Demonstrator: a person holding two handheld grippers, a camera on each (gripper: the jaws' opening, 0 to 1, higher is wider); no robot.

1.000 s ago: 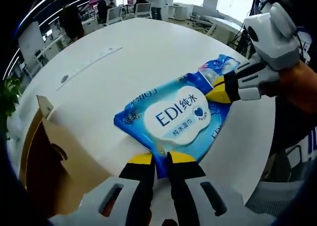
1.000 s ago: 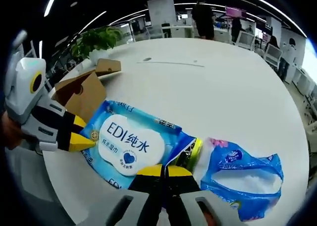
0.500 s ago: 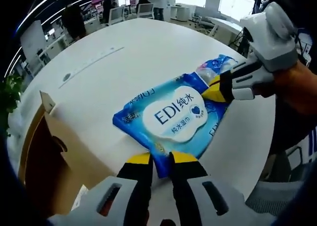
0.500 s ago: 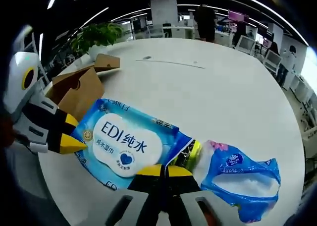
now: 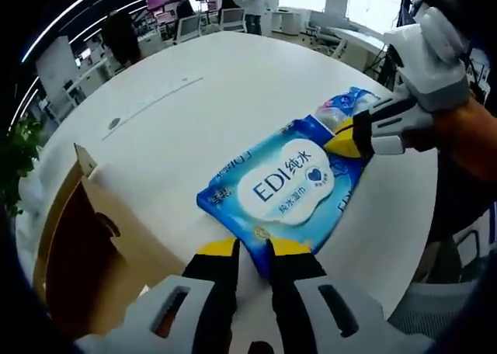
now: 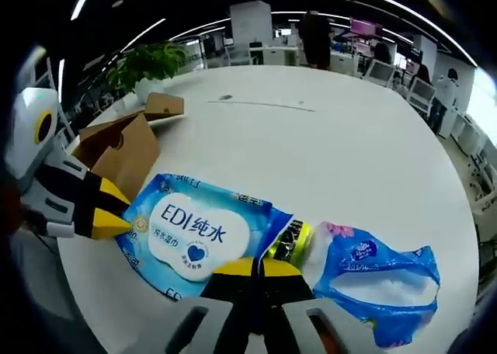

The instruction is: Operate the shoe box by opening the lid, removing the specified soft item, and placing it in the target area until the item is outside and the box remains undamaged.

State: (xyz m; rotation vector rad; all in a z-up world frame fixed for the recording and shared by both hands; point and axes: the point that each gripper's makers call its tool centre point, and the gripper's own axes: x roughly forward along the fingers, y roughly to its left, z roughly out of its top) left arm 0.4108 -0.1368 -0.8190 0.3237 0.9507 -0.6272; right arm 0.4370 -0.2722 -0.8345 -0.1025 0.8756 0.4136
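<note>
Left tool [image 5: 250, 249] pinches one corner of the single wet-wipes pack [image 5: 286, 187] lying on the white counter [image 5: 178, 129]; right tool [image 6: 252, 266] pinches its opposite edge (one cardboard box [image 6: 124, 148] beside it).

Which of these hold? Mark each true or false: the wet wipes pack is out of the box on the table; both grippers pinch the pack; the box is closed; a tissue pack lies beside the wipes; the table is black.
1. The wet wipes pack lies on the white table, outside the cardboard box. True.
2. The left gripper and the right gripper each pinch an edge of the pack. True.
3. The box is closed. False: its flaps stand open.
4. A blue tissue pack lies on the table near the wipes. True.
5. The table is black. False: it is white.
</note>
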